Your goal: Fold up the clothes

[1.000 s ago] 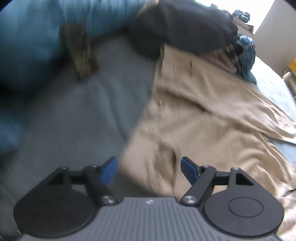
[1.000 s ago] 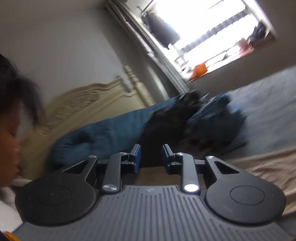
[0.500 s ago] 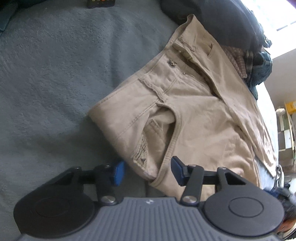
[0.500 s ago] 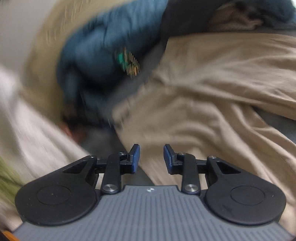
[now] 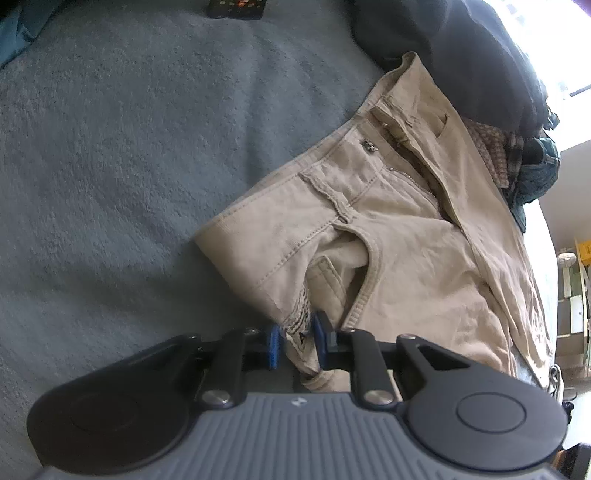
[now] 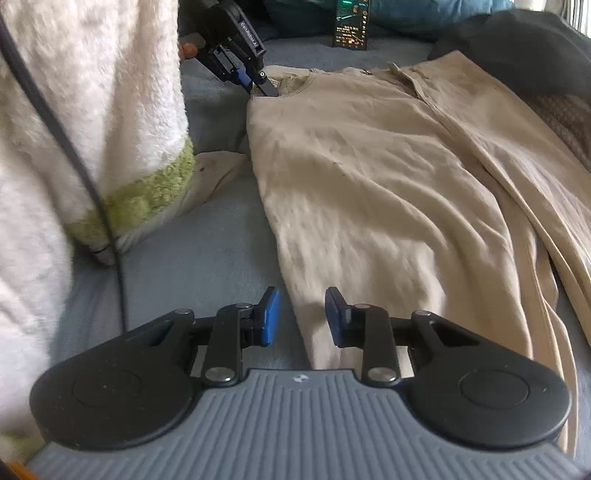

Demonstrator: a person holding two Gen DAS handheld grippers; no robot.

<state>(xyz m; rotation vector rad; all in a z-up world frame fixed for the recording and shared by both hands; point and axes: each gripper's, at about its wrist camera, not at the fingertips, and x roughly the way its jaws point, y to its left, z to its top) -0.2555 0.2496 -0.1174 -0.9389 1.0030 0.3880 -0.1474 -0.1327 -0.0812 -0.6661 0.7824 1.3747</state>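
Your left gripper [image 5: 297,345] has its blue pads closed onto the near waistband corner of the khaki trousers [image 5: 391,236], the cloth pinched between them beside the front pocket. The trousers lie spread on the grey-blue blanket [image 5: 129,155], waist toward the far side, where a dark garment [image 5: 454,48] touches them; the legs run off to the right. Your right gripper [image 6: 301,317] hovers with its jaws parted and holding nothing, straddling the near left edge of a trouser leg. Your fleecy white sleeve [image 6: 92,92] hangs at the left. A dark remote [image 6: 351,24] rests on the far blanket.
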